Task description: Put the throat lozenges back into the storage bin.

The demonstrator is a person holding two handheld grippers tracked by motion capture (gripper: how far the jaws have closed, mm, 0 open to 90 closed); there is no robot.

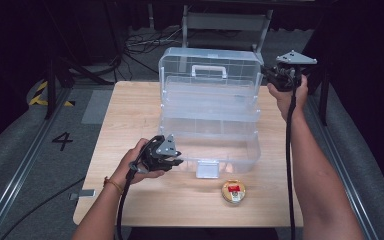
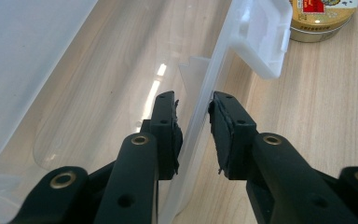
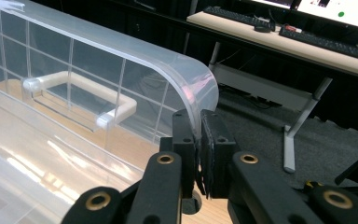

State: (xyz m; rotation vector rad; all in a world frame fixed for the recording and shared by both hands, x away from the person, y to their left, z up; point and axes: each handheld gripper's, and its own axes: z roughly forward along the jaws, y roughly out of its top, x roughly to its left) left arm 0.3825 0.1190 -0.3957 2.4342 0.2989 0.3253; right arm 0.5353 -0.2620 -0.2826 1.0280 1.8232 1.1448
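Near the table's [image 1: 130, 200] front edge, a round tin [image 1: 233, 192]; left gripper [image 2: 193, 109] jaws straddle the clear box's [image 1: 210, 135] front wall, right gripper [image 3: 199, 122] jaws clamp its lid [image 3: 121, 60].

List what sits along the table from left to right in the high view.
Left gripper → white latch on the clear plastic box → small round tin → right gripper, its fingers pinching the raised lid's corner.
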